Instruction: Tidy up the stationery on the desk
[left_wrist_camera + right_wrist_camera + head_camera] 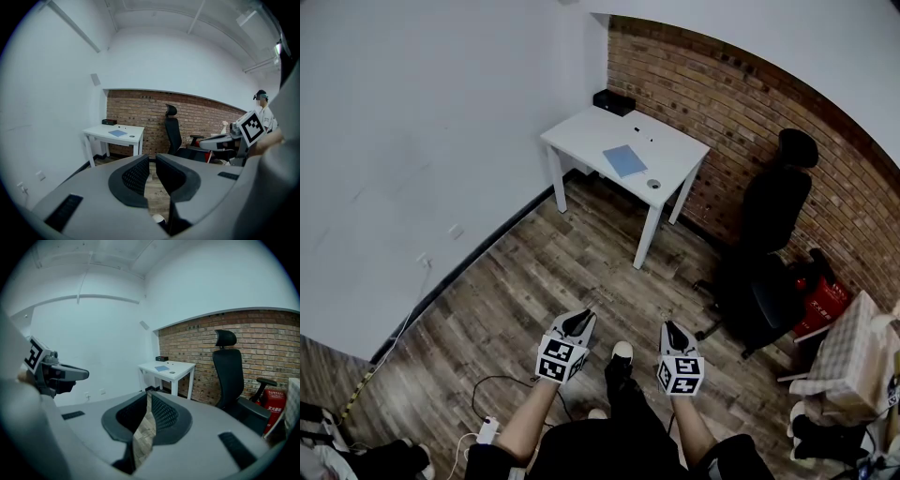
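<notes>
Grey jaws first since they're closest, what are they doing? (OP)

Left gripper [152, 158] has its jaws nearly together. There's just a thin slit with floor showing through, and nothing is in it. Right gripper [149, 394] is pressed together at the tips, also empty. From the head view, both are held out side by side in front of the person, low over the wooden floor [534, 281], with the marker cubes facing up. (reply)

ok, and what's around the feet? (OP)

One shoe [622, 352] pokes out between the two grippers. Off to the left there's a white power strip [487, 429] with a dark cable looping across the boards. (reply)

so where's the stationery then? (OP)

Well apart from both grippers. It's on the white desk [581, 131] in the far corner, where the white wall meets the brick wall [722, 103]. A blue notebook [624, 159] lies flat near the middle of the desk. A small round thing [653, 184] sits near it, toward the front edge. A couple of small dark bits [637, 129] lie further back, too small to tell what they are. A black box [614, 101] sits at the back against the brick. To the right of the desk there's a black office chair [769, 234] with a red container [820, 300] next to it. (reply)
</notes>
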`<state>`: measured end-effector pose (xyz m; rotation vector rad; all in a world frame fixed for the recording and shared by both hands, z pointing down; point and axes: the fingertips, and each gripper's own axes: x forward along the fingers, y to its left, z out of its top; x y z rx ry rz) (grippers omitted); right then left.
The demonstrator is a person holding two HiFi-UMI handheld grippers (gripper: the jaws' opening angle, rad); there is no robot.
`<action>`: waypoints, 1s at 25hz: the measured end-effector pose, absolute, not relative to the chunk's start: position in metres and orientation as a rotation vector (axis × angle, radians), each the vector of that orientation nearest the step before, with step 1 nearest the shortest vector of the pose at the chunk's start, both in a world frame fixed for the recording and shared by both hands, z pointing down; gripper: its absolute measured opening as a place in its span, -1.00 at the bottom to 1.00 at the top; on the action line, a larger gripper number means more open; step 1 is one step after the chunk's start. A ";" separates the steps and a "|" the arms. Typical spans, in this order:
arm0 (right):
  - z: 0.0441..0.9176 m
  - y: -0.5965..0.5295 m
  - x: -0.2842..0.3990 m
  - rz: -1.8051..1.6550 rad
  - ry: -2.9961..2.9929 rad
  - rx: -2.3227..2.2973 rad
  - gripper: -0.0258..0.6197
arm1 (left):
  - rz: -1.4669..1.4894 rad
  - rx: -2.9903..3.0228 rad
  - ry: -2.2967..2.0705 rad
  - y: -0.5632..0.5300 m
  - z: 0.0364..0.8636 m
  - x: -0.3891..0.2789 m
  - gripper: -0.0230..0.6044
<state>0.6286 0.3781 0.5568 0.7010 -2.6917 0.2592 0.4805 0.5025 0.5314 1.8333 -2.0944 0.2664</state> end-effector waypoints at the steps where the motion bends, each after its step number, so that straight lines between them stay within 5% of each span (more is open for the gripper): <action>1: 0.559 0.375 0.625 0.262 -2.690 0.699 -0.84 | 0.268 1.831 -2.093 0.500 0.534 0.477 -0.75; 25: 0.561 0.223 0.512 0.309 -2.685 0.658 -0.84 | 0.298 1.813 -2.084 0.339 0.530 0.376 -0.75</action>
